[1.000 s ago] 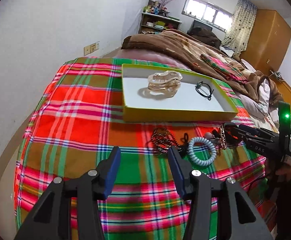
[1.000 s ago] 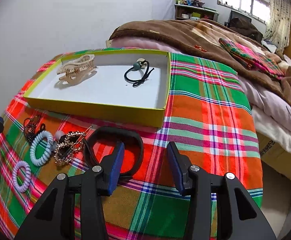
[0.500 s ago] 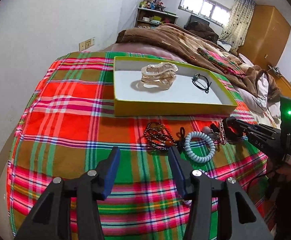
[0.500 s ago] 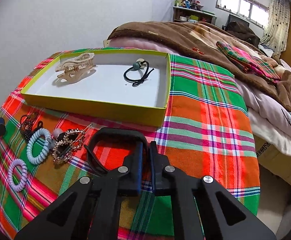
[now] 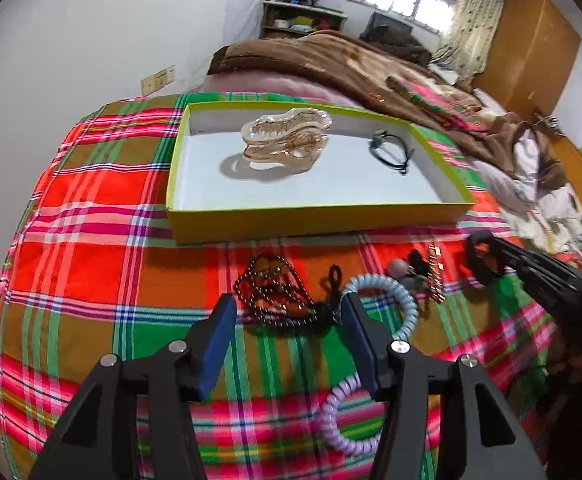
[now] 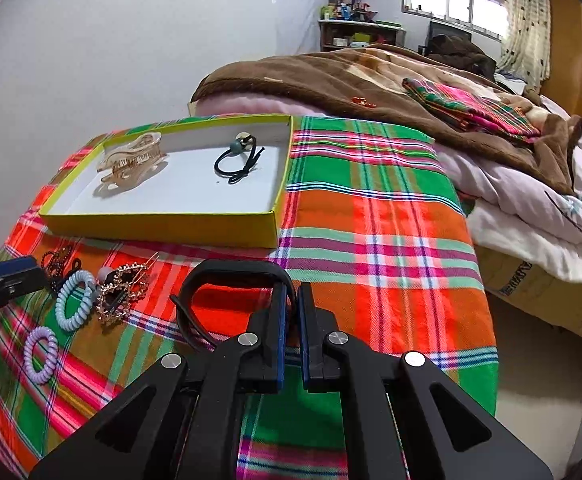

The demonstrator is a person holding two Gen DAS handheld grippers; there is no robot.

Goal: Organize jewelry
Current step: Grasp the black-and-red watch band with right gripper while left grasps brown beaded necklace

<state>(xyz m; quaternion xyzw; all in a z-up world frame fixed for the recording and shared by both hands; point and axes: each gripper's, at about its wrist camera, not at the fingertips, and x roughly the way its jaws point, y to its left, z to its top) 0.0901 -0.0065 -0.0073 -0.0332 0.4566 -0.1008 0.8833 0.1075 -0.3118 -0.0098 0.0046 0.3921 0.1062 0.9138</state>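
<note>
Our right tool (image 6: 291,300) is clenched on the black headband (image 6: 231,270), at 5 o'clock of the yellow box (image 6: 163,226). Our left tool (image 5: 287,316), jaws just widening, stands released over the bead bracelet (image 5: 271,288).

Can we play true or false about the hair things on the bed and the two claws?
1. The right claw is pinching the black headband. True.
2. The yellow box is empty. False: a see-through hair clip and a black hair tie lie in it.
3. The left claw is shut tight. False: its jaws stand apart, nothing pinched.
4. The pale blue coil band lies on the plaid cloth, outside the box. True.
5. The purple coil band sits inside the box. False: it lies on the cloth.
</note>
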